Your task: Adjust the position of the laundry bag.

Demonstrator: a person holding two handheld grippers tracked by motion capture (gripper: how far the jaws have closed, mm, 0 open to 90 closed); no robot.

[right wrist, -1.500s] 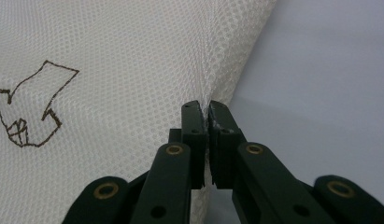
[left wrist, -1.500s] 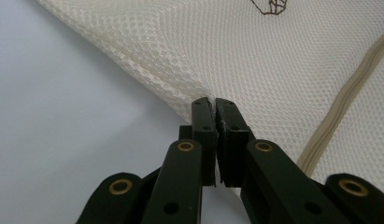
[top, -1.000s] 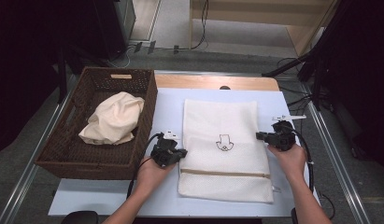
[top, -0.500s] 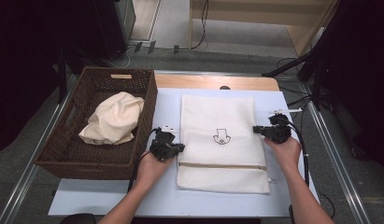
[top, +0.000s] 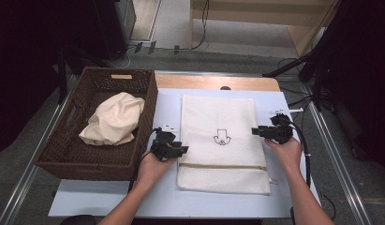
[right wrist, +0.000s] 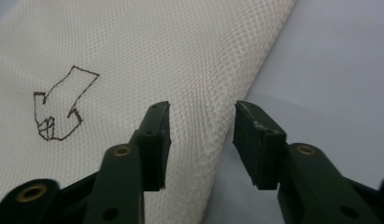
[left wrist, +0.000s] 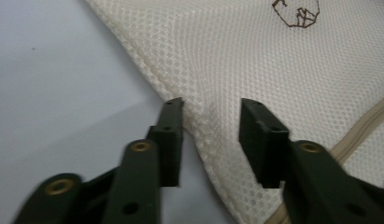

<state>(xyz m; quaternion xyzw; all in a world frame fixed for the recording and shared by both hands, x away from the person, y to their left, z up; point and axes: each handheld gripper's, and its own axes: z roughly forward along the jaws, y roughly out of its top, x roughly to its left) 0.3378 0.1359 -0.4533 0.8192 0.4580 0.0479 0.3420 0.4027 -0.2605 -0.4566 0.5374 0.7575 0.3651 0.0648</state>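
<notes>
A cream mesh bag [top: 218,117] lies flat on the pale table mat [top: 167,105], with a small brown emblem [top: 220,139] and a beige zip band [top: 223,166] near the front. My left gripper [top: 182,150] is at the bag's left edge. Its jaws have just been opening, and the bag's hem [left wrist: 213,140] runs between them without either pad pressing it [left wrist: 212,109]. At the bag's right edge is my right gripper [top: 254,132]. Its jaws have also just been opening, and they stand apart over the mesh edge [right wrist: 213,154], not pressing it [right wrist: 202,112].
A dark wicker basket [top: 150,108] stands at the left and holds a crumpled cream cloth [top: 113,119]. Metal rails [top: 330,154] edge the table. A wooden strip [top: 213,83] lies along the far side. Cables trail on the floor beyond.
The bag and both hands have shifted slightly toward the table's far side. Both grippers' jaws now stand apart at the bag's side edges.
</notes>
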